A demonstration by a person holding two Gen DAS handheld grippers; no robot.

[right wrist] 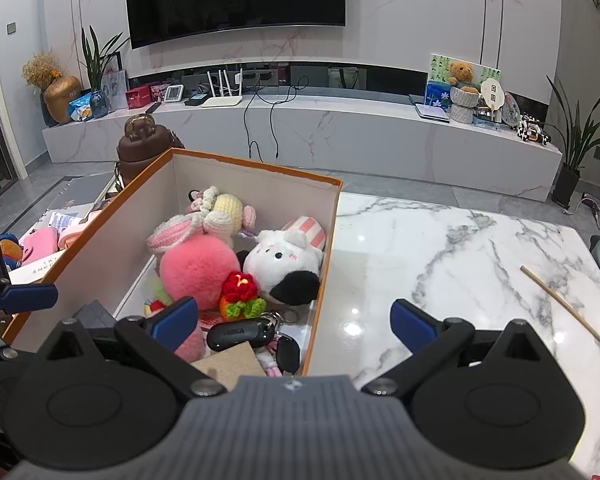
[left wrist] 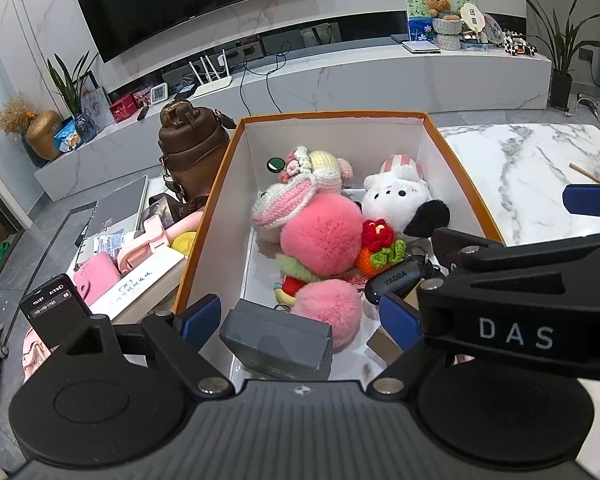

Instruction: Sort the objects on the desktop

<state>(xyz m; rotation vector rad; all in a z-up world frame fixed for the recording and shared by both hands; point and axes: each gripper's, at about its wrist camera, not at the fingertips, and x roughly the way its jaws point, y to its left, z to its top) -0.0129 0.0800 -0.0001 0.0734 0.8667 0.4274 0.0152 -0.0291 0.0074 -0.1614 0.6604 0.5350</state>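
Observation:
An orange-rimmed white box [left wrist: 332,115] [right wrist: 260,167] holds plush toys, two pink pompoms [left wrist: 320,232] [right wrist: 198,270], a white cat plush [left wrist: 396,196] [right wrist: 282,264], a black key fob [left wrist: 398,280] [right wrist: 240,333] and a dark grey box [left wrist: 278,340]. My left gripper [left wrist: 300,318] hangs open over the near end of the orange-rimmed box. The grey box lies between its pads without touching them. My right gripper [right wrist: 296,322] is open and empty, straddling the box's right wall. A thin wooden stick [right wrist: 566,308] [left wrist: 588,174] lies on the marble table [right wrist: 460,248].
Left of the box are a brown bag [left wrist: 192,148] [right wrist: 140,144], pink cases [left wrist: 100,280], a notebook [left wrist: 116,204] and a phone [left wrist: 54,308]. The right gripper's black body crosses the right of the left wrist view. A TV bench stands behind.

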